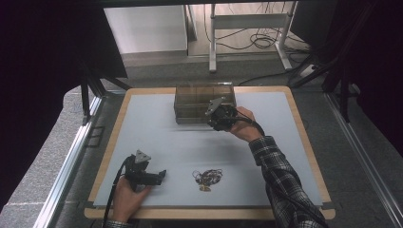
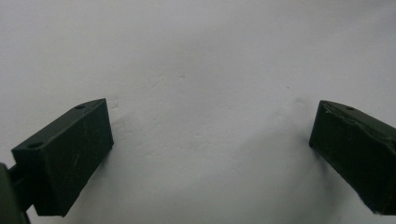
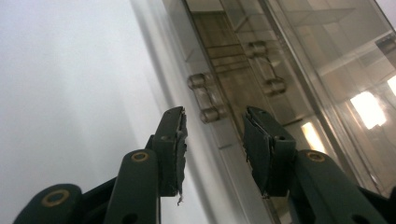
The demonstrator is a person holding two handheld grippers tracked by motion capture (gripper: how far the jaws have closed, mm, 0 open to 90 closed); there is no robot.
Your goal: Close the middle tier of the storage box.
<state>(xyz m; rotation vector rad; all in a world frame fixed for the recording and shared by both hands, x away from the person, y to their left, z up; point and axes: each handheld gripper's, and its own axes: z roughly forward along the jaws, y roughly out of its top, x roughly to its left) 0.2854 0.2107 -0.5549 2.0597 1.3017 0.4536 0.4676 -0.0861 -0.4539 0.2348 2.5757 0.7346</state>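
Note:
A clear brownish drawer box (image 1: 197, 100) stands at the back middle of the pale mat (image 1: 157, 137). My right gripper (image 1: 213, 118) is at the box's front right. In the right gripper view the right gripper (image 3: 215, 114) is open with nothing between the jaws. They point at the box front (image 3: 289, 60), and a clear bar handle (image 3: 205, 100) lies just past the tips. My left gripper (image 1: 163, 175) rests low at the front left and is open. In the left gripper view the left gripper (image 2: 210, 112) has its jaws wide apart over bare mat. A small dark tangle of thin loops (image 1: 207, 177) lies at the front middle.
The mat covers a wooden table top whose rim (image 1: 304, 137) shows all round. A second clear handle (image 3: 266, 65) sits farther up the box front. Beyond the table are grey floor, a white desk frame (image 1: 247, 21) and cables. Dark curtains hang on both sides.

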